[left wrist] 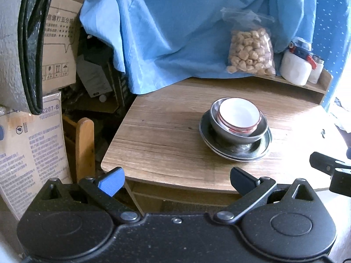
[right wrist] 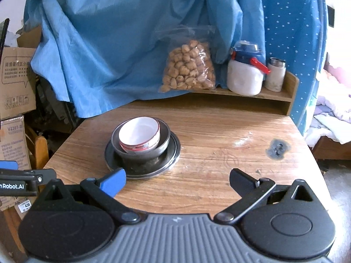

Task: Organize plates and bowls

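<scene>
A stack stands on the wooden table (left wrist: 166,131) (right wrist: 219,149): metal plates (left wrist: 248,151) (right wrist: 173,153) at the bottom, a metal bowl (left wrist: 232,135) (right wrist: 163,141) on them, and a white bowl with a red pattern (left wrist: 238,115) (right wrist: 139,135) tilted inside. My left gripper (left wrist: 177,179) hovers open at the table's near edge, left of the stack, nothing between its fingers. My right gripper (right wrist: 177,182) is open too, just in front of the stack, with its blue finger (right wrist: 113,183) close to the plate rim. Each gripper shows at the edge of the other's view.
A bag of nuts (left wrist: 250,52) (right wrist: 188,68), a white jar with a blue lid (left wrist: 295,65) (right wrist: 245,74) and a small metal flask (right wrist: 275,74) stand on a low shelf (right wrist: 278,94) at the back. Blue cloth (right wrist: 122,43) hangs behind. Cardboard boxes (left wrist: 33,153) and a wooden chair (left wrist: 84,149) stand left.
</scene>
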`<state>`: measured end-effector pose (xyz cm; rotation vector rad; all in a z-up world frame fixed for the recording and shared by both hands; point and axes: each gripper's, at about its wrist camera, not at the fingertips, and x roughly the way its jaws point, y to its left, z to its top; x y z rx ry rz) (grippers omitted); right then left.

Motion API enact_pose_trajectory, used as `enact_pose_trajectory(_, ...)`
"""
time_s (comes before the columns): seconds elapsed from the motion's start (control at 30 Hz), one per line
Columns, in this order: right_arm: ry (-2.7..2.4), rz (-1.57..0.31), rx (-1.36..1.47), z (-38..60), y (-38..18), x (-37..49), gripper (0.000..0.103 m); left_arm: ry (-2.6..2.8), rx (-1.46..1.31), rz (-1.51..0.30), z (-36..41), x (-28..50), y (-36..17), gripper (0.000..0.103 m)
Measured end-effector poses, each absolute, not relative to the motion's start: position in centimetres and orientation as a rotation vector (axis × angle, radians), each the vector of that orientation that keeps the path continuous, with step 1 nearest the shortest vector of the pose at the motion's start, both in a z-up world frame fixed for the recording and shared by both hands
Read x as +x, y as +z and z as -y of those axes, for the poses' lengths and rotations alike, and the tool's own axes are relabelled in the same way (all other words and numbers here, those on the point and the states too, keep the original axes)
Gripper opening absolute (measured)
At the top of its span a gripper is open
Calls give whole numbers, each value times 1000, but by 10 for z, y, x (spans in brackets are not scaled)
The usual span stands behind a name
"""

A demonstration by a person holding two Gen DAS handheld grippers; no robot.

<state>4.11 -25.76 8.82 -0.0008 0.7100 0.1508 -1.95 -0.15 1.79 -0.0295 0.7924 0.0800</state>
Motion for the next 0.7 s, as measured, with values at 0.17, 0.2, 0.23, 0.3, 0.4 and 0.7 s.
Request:
enact_pose_trajectory(0.17,139,-708,18,263,87,28,103,59,6,-788,3,-33,19,102)
enact_pose_trajectory(0.2,137,-713,19,263,86,26,103,58,9,-789,3,-35,19,102)
enact_pose_trajectory(0.23,133,-721,18,264,85,24,103,57,8,-792,2,-37,19,102)
enact_pose_trajectory(0.3,134,-735,17,265,83,21,103,60,-3,-798,0,-40,18,102)
enact_pose_trajectory(0.4,136,-737,13,265,83,16,103,54,-5,-796,1,-44,19,102)
enact_pose_trajectory(0.7,162,-742,5,263,82,13,103,31,17,-788,10,-49,20,102)
